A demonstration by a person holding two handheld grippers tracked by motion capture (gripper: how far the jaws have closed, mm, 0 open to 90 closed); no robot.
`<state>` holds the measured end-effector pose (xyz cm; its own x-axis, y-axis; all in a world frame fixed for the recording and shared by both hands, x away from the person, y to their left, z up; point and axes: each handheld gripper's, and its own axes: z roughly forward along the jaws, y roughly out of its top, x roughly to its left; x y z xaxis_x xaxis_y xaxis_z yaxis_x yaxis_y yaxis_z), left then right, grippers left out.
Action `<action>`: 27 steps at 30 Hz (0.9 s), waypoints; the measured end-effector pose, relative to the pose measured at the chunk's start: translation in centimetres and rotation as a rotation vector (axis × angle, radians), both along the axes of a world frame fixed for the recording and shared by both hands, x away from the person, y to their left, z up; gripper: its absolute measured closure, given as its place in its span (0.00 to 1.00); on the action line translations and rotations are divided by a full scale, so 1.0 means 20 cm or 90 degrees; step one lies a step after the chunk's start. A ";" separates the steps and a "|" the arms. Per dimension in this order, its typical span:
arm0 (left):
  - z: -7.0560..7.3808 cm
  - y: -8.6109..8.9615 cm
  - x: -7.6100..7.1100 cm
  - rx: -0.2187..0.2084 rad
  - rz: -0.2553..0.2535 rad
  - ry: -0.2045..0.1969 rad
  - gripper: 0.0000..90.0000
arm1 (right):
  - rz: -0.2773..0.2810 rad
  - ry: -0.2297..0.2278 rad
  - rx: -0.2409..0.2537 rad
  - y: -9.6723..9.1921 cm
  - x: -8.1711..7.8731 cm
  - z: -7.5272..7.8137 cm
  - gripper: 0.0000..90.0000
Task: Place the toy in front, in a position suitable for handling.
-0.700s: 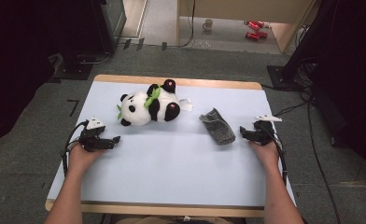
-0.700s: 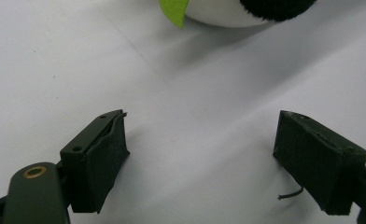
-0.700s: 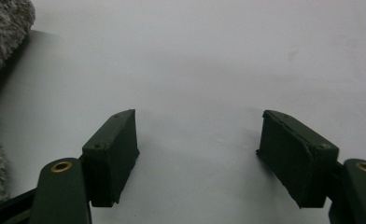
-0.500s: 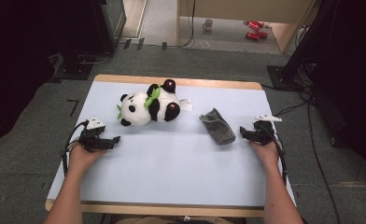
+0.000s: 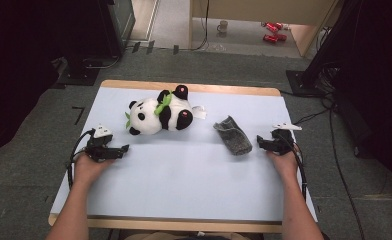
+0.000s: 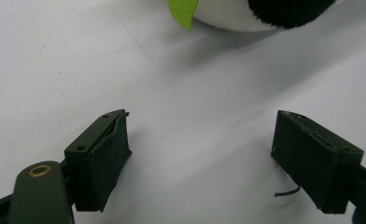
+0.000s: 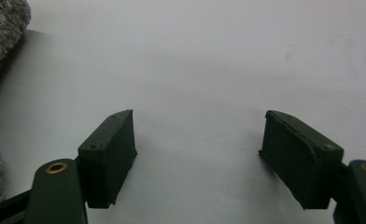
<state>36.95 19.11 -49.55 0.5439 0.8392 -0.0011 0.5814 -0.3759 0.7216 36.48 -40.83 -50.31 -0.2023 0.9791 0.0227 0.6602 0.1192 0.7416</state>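
Both black two-jaw grippers rest low on the pale blue table cover (image 5: pixel 184 180), jaws spread wide and empty. Left gripper (image 5: pixel 124 148) sits near the black-and-white plush panda with green scarf (image 5: pixel 160 114); right gripper (image 5: pixel 258 142) sits just beside the crumpled grey fuzzy cloth (image 5: pixel 233 134).

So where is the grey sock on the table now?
In the high view the grey sock lies on the right half of the table, between the panda toy and the right gripper, apart from the gripper.
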 end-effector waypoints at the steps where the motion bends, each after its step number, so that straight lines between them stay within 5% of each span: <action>1: 0.00 0.00 0.00 0.001 0.003 0.001 0.21 | 0.000 0.000 0.000 0.00 0.00 0.00 0.28; 9: 0.02 0.01 0.01 -0.004 0.026 0.015 0.33 | -0.001 -0.001 -0.001 0.00 0.00 0.00 0.28; 27: 0.13 0.01 0.02 -0.075 0.017 0.054 0.33 | -0.001 -0.001 -0.001 0.00 0.00 0.00 0.28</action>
